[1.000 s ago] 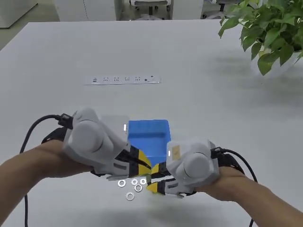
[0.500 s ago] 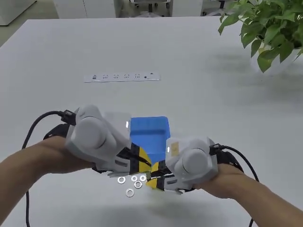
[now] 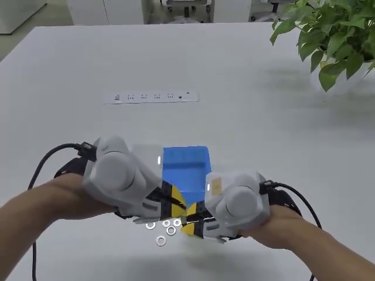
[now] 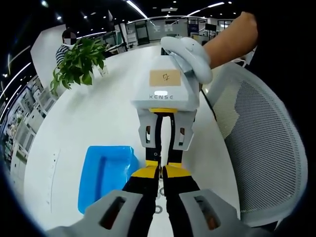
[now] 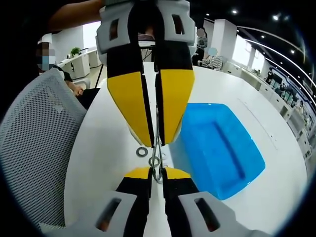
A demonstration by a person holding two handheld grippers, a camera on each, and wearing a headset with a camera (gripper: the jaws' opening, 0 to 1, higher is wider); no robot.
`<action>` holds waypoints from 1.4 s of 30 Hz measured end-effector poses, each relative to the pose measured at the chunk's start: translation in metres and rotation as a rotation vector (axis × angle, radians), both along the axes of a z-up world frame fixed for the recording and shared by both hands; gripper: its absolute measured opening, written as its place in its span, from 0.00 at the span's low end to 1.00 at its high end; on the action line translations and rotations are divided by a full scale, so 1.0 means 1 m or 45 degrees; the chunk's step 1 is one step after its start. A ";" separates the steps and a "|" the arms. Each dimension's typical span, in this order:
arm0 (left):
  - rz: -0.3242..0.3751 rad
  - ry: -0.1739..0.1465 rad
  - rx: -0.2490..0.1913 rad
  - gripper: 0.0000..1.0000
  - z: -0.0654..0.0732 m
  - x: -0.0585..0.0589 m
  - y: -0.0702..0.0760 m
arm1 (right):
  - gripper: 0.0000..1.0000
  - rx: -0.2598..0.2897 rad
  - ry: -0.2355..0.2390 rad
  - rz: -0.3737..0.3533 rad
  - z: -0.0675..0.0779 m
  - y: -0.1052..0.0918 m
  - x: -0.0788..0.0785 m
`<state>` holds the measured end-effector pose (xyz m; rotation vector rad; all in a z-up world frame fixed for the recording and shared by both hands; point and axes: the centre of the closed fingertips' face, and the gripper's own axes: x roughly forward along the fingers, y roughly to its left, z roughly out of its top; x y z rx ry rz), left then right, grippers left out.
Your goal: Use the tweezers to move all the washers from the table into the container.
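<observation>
1. Your tweezers run lengthwise along the line between your two grippers, low over the table.
2. Your right gripper has its jaws pinched on one end of them. Your left gripper is narrowed to a slit around the shaft; you cannot tell if it grips.
3. Five washers lie under the tips, at the near end of the one blue container.

Washers lie before the container on the table.
From the container, washers cluster at 7 o'clock, power strip at 11, plant at 2, left gripper at 8, right gripper at 5, tweezers seemingly between both pairs of jaws.
</observation>
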<state>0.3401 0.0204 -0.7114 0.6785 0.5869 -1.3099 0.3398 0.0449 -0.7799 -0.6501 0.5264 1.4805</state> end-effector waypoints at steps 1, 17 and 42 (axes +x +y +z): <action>0.004 0.002 -0.002 0.09 0.000 0.000 0.001 | 0.10 0.000 -0.001 0.000 0.000 0.000 0.000; 0.159 0.052 -0.141 0.45 0.007 -0.001 0.016 | 0.10 0.010 -0.009 -0.011 0.007 -0.005 0.000; 0.529 0.003 -0.419 0.87 0.037 0.000 0.049 | 0.10 0.061 -0.050 0.017 0.059 -0.006 0.014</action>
